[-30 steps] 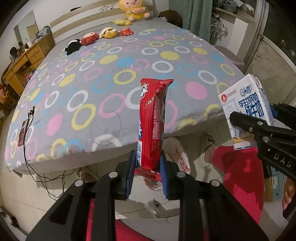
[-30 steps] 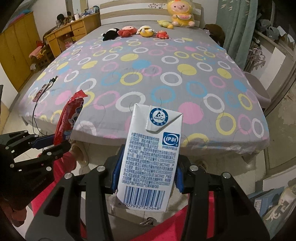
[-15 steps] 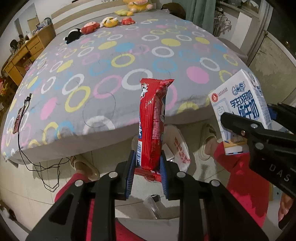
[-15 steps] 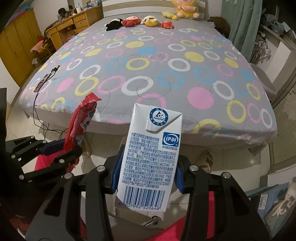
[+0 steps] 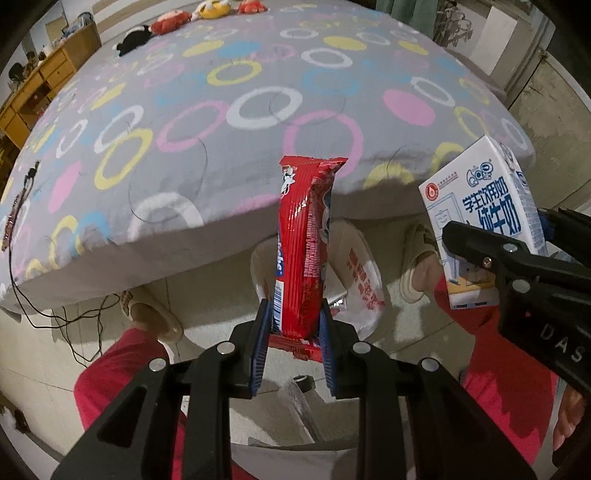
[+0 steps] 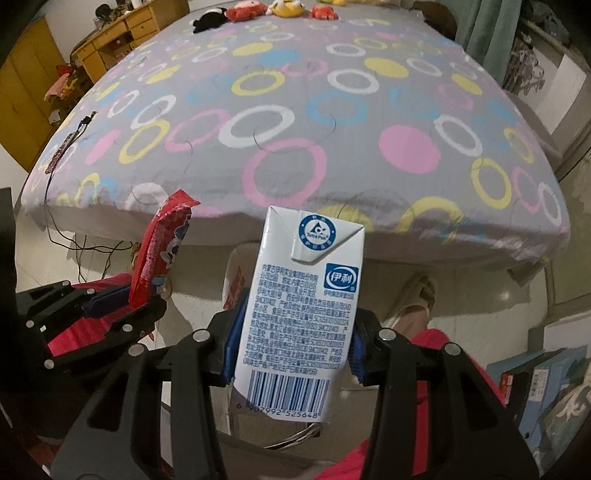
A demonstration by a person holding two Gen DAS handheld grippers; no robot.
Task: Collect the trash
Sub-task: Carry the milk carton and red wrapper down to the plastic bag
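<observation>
My left gripper (image 5: 293, 325) is shut on a red snack wrapper (image 5: 304, 236) that stands upright between its blue pads. My right gripper (image 6: 291, 332) is shut on a white milk carton (image 6: 301, 306) with a barcode at its lower end. Each gripper shows in the other's view: the wrapper (image 6: 160, 254) at the left, the carton (image 5: 484, 229) at the right. Both are held over the floor in front of the bed. A white plastic bag (image 5: 354, 280) with red print lies on the floor below and behind the wrapper.
The bed (image 5: 221, 110) with a grey sheet of coloured rings fills the view ahead. Plush toys (image 6: 258, 9) line its far end. A black cable (image 5: 55, 317) trails off its left corner. The person's red-trousered legs and slippered feet (image 5: 151, 314) stand below. Boxes (image 6: 535, 384) sit at the right.
Both grippers have drawn back from the bed and tipped downward, so more floor and the white bag show. The holds on the wrapper and carton are unchanged.
</observation>
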